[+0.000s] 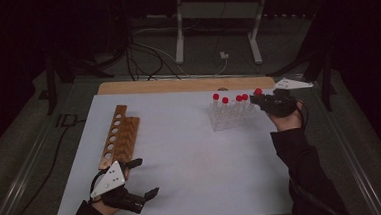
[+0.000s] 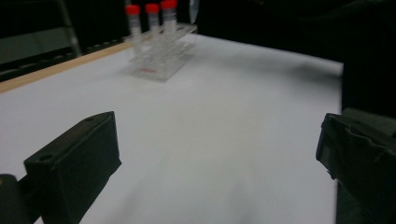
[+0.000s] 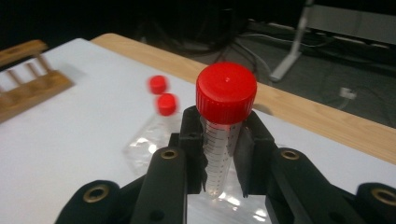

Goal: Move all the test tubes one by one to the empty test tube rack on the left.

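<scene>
— Black jaws of the right gripper are clamping a red-capped tube above the clear rack.
— And the left gripper?
— Sitting open over the white table.

- The room is dark; light falls mainly on the table, whose top is a pale white sheet.
- A light wooden edge strip runs along the table's far side.
- The floor around it is grey and dull.
- Beyond the table stands a white metal stand on two legs with feet.
- Black cables trail across the floor near it, and a white plug lies there.
- A dark frame leg stands at the far left.
- The back wall is lost in blackness.
</scene>
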Motion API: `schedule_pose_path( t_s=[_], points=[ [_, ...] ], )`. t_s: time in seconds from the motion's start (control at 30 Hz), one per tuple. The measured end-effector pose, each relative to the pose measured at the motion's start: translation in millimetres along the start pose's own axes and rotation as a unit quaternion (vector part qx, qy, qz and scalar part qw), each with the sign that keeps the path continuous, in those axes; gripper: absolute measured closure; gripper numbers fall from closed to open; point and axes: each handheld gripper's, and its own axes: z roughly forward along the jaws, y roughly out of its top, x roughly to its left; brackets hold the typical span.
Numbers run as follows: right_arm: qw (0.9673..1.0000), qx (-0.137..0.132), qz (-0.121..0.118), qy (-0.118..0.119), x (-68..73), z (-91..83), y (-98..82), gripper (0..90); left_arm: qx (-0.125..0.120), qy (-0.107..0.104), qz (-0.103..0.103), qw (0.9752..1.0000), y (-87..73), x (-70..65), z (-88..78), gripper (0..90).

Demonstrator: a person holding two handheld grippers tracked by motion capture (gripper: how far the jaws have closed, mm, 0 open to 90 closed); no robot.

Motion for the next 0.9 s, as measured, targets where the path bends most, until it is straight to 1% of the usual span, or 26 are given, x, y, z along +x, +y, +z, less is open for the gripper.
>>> schedule_pose_path(
  t_s=[0.03,0.07,0.1,0.13,0.2,0.23,0.27,0.3,0.37,0.4,0.47,0.5,0.53,0.57,0.63,0.7,0.73,0.77,0.8,0.83,0.87,0.9],
  points=[
    [1.0,0.0,0.0,0.0,0.0,0.0,0.0,75.1,0.002,-0.002,-0.004,1.0,2.8,0.5,0.8,0.3],
    [0.9999,0.001,-0.009,0.007,7.0,-0.6,1.6,75.1,0.003,0.0,-0.004,1.0,5.5,0.6,1.6,0.3],
    [0.9998,0.001,-0.011,0.014,10.4,-0.9,2.1,75.1,0.011,-0.002,-0.011,0.9999,11.1,0.8,3.8,0.3],
    [0.9997,0.003,-0.015,0.017,14.1,-0.9,2.7,75.1,0.014,0.0,-0.008,0.9999,13.6,0.6,5.0,0.3],
    [0.9994,0.008,-0.022,0.024,20.9,-0.7,3.1,75.1,0.019,0.0,-0.006,0.9998,18.5,0.8,8.0,0.3],
    [0.9993,0.01,-0.023,0.028,23.9,-0.4,3.2,75.1,0.02,0.002,-0.014,0.9997,21.0,1.2,9.5,0.3],
    [0.9993,0.01,-0.023,0.028,23.9,-0.4,3.2,75.1,0.02,0.002,-0.014,0.9997,21.0,1.2,9.5,0.3],
    [0.9991,0.011,-0.027,0.031,26.8,-0.2,2.9,75.1,0.021,-0.001,-0.023,0.9995,23.5,2.1,11.0,0.3],
    [0.9984,0.012,-0.03,0.045,34.7,0.4,0.9,75.1,0.019,0.0,-0.024,0.9995,28.1,3.1,12.8,0.3],
    [0.9981,0.014,-0.033,0.049,37.7,0.9,0.0,75.1,0.016,-0.007,-0.026,0.9995,33.0,3.4,14.1,0.3],
    [0.9975,0.018,-0.039,0.055,43.5,2.0,-2.0,75.1,0.018,-0.01,-0.024,0.9995,35.7,3.5,14.7,0.3],
    [0.9975,0.018,-0.039,0.055,43.5,2.0,-2.0,75.1,0.019,-0.011,-0.024,0.9995,38.5,3.3,15.6,0.3],
    [0.9967,0.021,-0.046,0.063,49.5,2.9,-3.8,75.1,0.017,-0.011,-0.022,0.9996,41.1,3.6,16.0,0.3],
    [0.9964,0.022,-0.047,0.068,52.3,3.1,-4.6,75.1,0.015,-0.014,-0.022,0.9996,46.2,4.9,17.6,0.3],
    [0.9957,0.022,-0.052,0.074,58.3,3.1,-5.7,75.1,0.012,-0.02,-0.024,0.9994,50.6,6.5,19.4,0.3],
    [0.9947,0.023,-0.057,0.082,63.8,3.6,-6.5,75.1,0.012,-0.018,-0.025,0.9995,52.8,6.9,20.4,0.4],
    [0.9944,0.022,-0.059,0.085,66.8,3.8,-7.0,75.1,0.008,-0.023,-0.027,0.9993,56.7,7.8,22.0,0.3],
    [0.9944,0.022,-0.059,0.085,66.8,3.8,-7.0,75.1,0.008,-0.023,-0.027,0.9993,56.7,7.8,22.0,0.3],
    [0.9933,0.023,-0.064,0.093,73.3,4.9,-8.3,75.1,0.007,-0.023,-0.026,0.9994,58.7,8.0,23.0,0.4],
    [0.9929,0.024,-0.066,0.096,76.7,5.4,-9.0,75.1,0.008,-0.028,-0.027,0.9992,62.3,8.1,24.7,0.4],
    [0.9929,0.024,-0.066,0.096,76.7,5.4,-9.0,75.1,0.008,-0.028,-0.027,0.9992,62.3,8.1,24.7,0.4],
    [0.9916,0.025,-0.072,0.105,84.0,6.4,-10.3,75.1,0.008,-0.029,-0.025,0.9992,64.2,7.9,25.9,0.4]
  ],
)
